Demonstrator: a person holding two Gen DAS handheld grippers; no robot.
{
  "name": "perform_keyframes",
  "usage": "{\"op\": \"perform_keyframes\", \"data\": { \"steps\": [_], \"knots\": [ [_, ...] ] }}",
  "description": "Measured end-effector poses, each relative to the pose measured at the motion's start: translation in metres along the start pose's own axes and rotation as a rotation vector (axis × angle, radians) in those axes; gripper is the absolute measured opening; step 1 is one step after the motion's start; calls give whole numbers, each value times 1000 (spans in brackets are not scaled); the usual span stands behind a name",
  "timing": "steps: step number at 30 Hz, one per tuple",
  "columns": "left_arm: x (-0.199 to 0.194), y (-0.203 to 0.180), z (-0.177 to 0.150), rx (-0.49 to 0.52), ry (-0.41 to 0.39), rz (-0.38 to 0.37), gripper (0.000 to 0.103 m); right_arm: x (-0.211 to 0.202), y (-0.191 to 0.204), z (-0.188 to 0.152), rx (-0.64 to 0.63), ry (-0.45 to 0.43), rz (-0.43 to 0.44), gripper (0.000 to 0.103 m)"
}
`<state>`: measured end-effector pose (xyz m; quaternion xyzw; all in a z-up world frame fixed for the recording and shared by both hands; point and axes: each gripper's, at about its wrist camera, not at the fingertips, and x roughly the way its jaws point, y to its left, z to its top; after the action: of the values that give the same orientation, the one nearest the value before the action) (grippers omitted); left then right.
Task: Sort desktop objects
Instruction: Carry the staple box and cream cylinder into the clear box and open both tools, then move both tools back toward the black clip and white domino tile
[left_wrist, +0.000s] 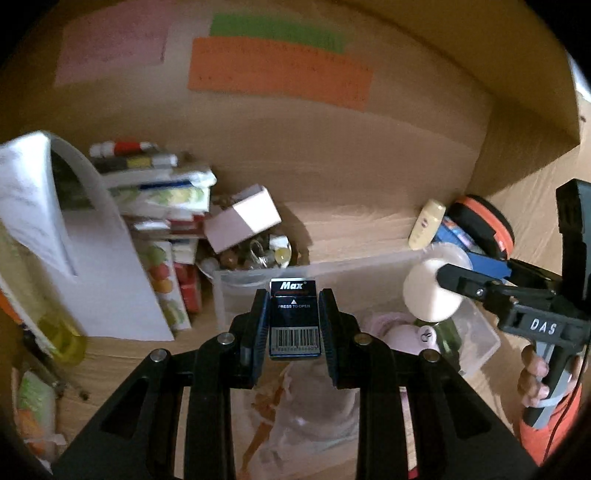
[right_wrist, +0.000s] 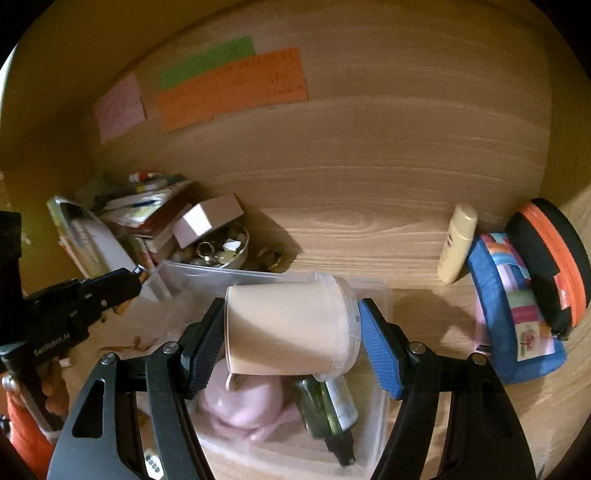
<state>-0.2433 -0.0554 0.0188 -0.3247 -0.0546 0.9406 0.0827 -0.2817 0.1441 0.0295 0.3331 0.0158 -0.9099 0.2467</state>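
Staples box (left_wrist: 293, 318) first: a dark "Max" box, barcode toward me, riding dead centre in my left claw (left_wrist: 293, 325). Its long axis runs straight out along the fingers toward twelve o'clock. The claw is closed down to the width of the box, both pads pressed on its long sides, so that's a firm pinch.

Over to the right: a cream plastic tub (right_wrist: 291, 325) lies on its side across my right claw (right_wrist: 291, 339), lid end toward three o'clock, long axis running nine to three. The claw is spread wide and clamped on the tub's two ends, black pad on the base, blue pad by the lid rim.

Both loads hang over the clear plastic bin (right_wrist: 373, 295). From the right wrist view the bin sits directly beneath the tub, and inside it I can see a pink soft item (right_wrist: 247, 402) and a dark green bottle (right_wrist: 325, 406) at about six o'clock. From the left view the bin's far wall (left_wrist: 258, 273) lies just past the box at twelve.

My read: the right claw is nearer a drop, since the tub is already above the bin's open middle; the staples box needs a spot that isn't under the tub.

Farther out, a bowl of trinkets (right_wrist: 221, 251) and a leaning book stack (right_wrist: 147, 218) sit at ten o'clock, a cream lotion bottle (right_wrist: 456, 243) and blue pouch (right_wrist: 517, 306) at two, on the wooden tabletop (right_wrist: 369, 229).
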Motion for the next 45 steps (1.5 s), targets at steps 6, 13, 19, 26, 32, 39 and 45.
{"op": "perform_keyframes", "data": {
  "steps": [6,13,19,26,32,39,45],
  "knots": [
    [23,-2,-11,20,69,-8,26,15,11,-10,-67,6,-59,67],
    [34,-2,-20,28,113,-3,26,22,6,-13,-53,19,-91,67],
    [29,-6,-20,42,95,-1,26,33,6,-18,-63,52,-107,67],
    [24,-5,-19,21,82,-18,38,19,14,-20,-99,-16,-78,68],
    [-7,1,-10,-3,4,-21,58,1,24,-16,-137,-86,-105,79],
    [-52,4,-15,27,-49,4,73,-22,25,-16,-112,-48,-114,80],
    [-71,14,-43,55,4,43,74,-52,40,-35,-165,-53,-91,80]
  ]
}}
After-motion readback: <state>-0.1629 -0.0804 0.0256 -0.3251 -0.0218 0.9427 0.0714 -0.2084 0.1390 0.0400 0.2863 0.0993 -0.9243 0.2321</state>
